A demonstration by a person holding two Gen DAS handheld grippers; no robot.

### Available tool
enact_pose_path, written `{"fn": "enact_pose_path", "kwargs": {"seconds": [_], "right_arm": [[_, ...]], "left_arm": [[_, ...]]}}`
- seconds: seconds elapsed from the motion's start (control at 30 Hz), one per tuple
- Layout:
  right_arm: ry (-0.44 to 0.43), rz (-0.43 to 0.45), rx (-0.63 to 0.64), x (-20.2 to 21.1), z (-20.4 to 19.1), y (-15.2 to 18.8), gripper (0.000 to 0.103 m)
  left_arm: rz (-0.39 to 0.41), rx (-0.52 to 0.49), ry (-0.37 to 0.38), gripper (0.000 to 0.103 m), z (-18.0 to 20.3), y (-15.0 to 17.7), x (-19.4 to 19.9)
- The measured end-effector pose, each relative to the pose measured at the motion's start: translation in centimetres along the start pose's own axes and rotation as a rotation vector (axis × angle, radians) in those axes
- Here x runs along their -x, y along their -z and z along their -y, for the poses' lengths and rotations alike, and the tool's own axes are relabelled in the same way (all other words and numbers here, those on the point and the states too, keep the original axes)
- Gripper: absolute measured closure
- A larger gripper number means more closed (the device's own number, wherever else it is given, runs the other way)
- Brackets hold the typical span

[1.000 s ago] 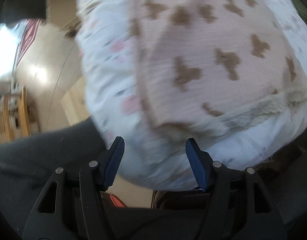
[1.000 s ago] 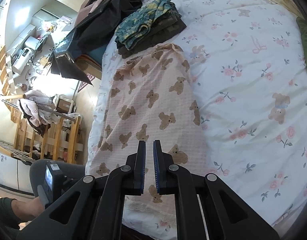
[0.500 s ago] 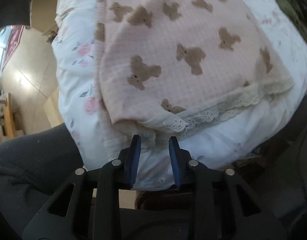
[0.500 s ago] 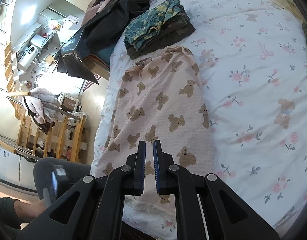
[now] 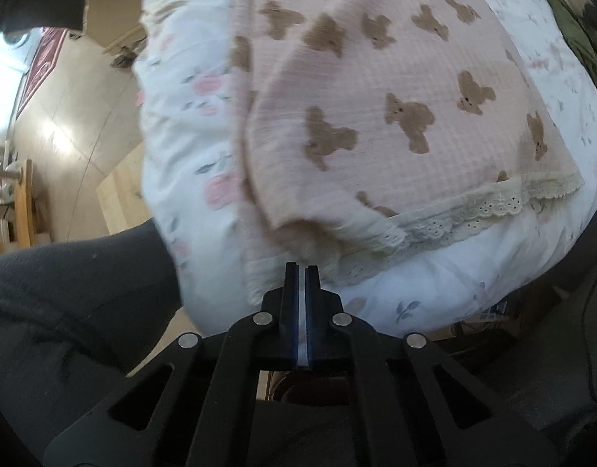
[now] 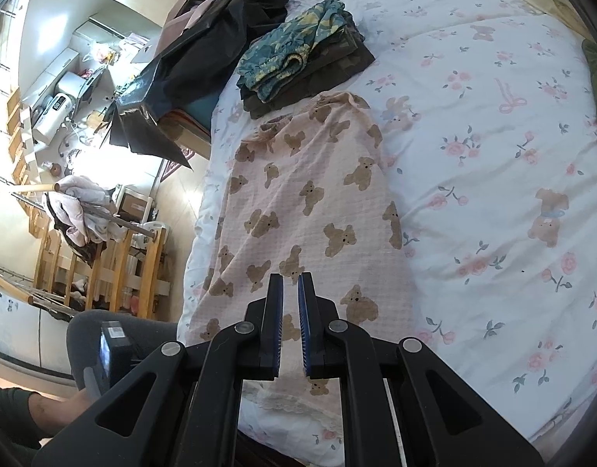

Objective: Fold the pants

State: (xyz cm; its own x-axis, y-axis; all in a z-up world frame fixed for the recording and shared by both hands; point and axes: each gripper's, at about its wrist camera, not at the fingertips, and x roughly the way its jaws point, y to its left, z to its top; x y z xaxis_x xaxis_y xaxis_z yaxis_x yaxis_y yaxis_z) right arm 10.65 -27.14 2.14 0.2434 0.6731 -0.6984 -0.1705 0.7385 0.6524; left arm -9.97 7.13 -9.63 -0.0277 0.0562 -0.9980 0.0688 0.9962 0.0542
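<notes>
Pink pants [image 6: 310, 202] with brown bear print and a lace hem lie lengthwise along the left edge of the bed, waist toward the far end. In the left wrist view the pants [image 5: 395, 109] fill the frame, the lace hem nearest. My left gripper [image 5: 301, 268] is shut on the near left hem corner of the pants. My right gripper [image 6: 289, 278] hovers above the lower part of the pants, jaws nearly closed with a small gap, holding nothing.
The bed has a white floral quilt [image 6: 492, 179]. A stack of folded clothes [image 6: 302, 54] lies beyond the pants. A dark jacket [image 6: 205, 43] hangs off the bed's far left. A wooden rack [image 6: 115, 268] with laundry stands on the floor left.
My left gripper went from wide open to shut, closing on the hem corner of the pants. My right gripper rose slightly and stayed nearly closed.
</notes>
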Motion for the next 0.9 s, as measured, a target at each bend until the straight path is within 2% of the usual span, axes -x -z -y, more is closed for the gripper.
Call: {"fn": "enact_pose_path", "kwargs": {"seconds": [0.1,0.17,0.23,0.27,0.3,0.37,0.47,0.67,0.7,0.77,0.83,0.9], "right_arm": [[-0.001,-0.002,0.002,-0.1,-0.1,0.0,0.093],[0.002,-0.005,0.002,0.0,-0.2,0.0,0.093],[0.006,-0.008,0.005,-0.1,-0.3,0.1,0.093],[0.008,-0.009,0.006,-0.2,-0.3,0.1,0.093],[0.012,-0.010,0.006,-0.2,-0.3,0.1,0.093],[0.015,-0.011,0.003,-0.2,-0.2,0.2,0.093],[0.018,-0.006,-0.003,0.0,0.0,0.3,0.093],[0.018,0.000,-0.007,0.1,0.2,0.3,0.093],[0.018,-0.002,-0.005,0.1,0.2,0.3,0.093],[0.018,-0.007,-0.001,0.0,0.1,0.3,0.093],[0.018,-0.010,0.003,0.0,0.1,0.4,0.093],[0.018,-0.010,0.005,0.0,0.0,0.4,0.093]], "left_arm": [[-0.012,0.025,0.011,0.102,-0.7,0.8,0.2],[0.012,-0.001,0.022,0.102,-0.3,0.6,0.9],[-0.001,-0.014,0.040,0.101,0.8,0.3,0.8],[-0.005,-0.023,0.041,0.097,1.2,-0.4,1.0],[-0.002,-0.043,0.039,0.088,2.0,-0.5,0.9],[0.014,-0.087,-0.001,0.083,3.1,-0.7,0.2],[-0.024,-0.080,-0.035,0.083,3.5,-1.2,-1.6],[-0.011,-0.090,-0.073,0.083,4.0,-2.2,-2.8],[-0.016,-0.091,-0.070,0.086,3.9,-2.3,-3.0],[-0.038,-0.047,-0.042,0.102,3.1,-2.4,-3.2],[-0.033,-0.020,-0.018,0.103,2.4,-2.4,-2.8],[0.005,-0.023,-0.024,0.103,2.2,-1.9,-1.3]]}}
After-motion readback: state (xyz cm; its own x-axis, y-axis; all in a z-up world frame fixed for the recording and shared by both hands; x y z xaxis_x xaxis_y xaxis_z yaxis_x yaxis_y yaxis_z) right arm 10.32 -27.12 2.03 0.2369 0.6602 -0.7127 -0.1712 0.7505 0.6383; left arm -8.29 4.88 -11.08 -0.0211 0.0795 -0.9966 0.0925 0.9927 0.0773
